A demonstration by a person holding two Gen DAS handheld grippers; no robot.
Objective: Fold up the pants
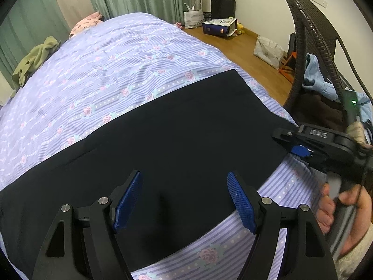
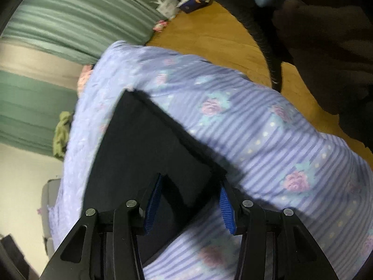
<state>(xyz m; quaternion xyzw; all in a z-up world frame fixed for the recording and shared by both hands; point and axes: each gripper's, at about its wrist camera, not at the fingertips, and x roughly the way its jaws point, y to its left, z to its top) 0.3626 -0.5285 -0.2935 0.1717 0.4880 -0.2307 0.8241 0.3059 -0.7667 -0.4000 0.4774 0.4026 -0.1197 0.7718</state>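
Dark navy pants [image 1: 163, 144] lie flat across the lilac floral bedspread [image 1: 105, 70], as a long band from lower left to upper right. My left gripper [image 1: 186, 200] is open, its blue pads over the pants' near edge, holding nothing. My right gripper [image 1: 283, 140] shows in the left wrist view at the pants' right end. In the right wrist view it [image 2: 190, 205] is open, its jaws standing either side of the corner of the pants [image 2: 151, 149].
A dark wicker chair [image 1: 310, 37] with blue and brown clothes stands right of the bed. Bags and a box [image 1: 220, 26] lie on the wooden floor. A green garment [image 1: 35, 60] and a pink one [image 1: 86, 22] lie at the bed's far side.
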